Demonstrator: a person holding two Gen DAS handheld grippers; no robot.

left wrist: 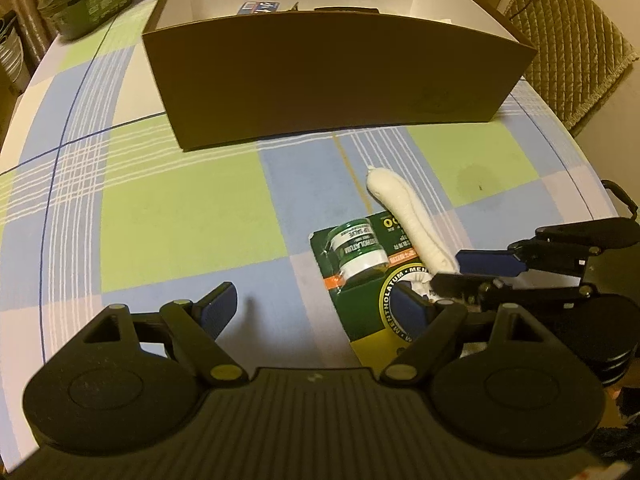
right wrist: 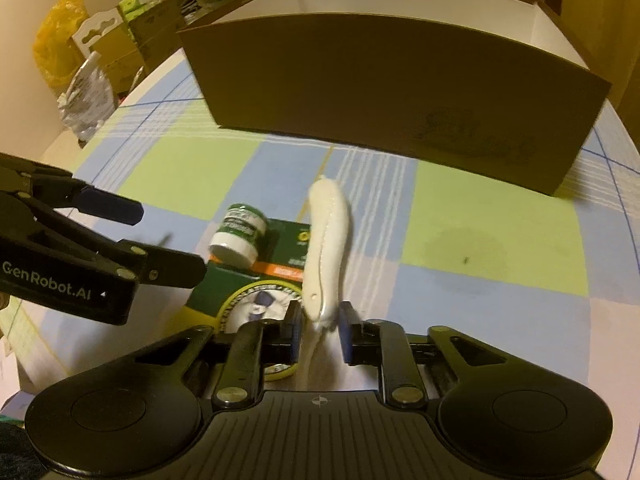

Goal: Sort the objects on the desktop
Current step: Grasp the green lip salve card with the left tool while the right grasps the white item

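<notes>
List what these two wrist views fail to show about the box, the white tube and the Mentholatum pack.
- Brown box: in both views the near wall hides most of the contents; only a blue item peeks over it.
- White tube: right wrist view, motion-blurred; no label readable. Its near end sits between the right gripper's fingers, contact unclear.
- Mentholatum pack: left wrist view, partly covered by the tube and the left gripper's finger.

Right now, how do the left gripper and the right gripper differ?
The left gripper is open and holds nothing; the right gripper is closed on the near end of the white pouch. The left gripper sits beside the Mentholatum card, while the right gripper reaches over it. Both have black frames with blue pads.
</notes>
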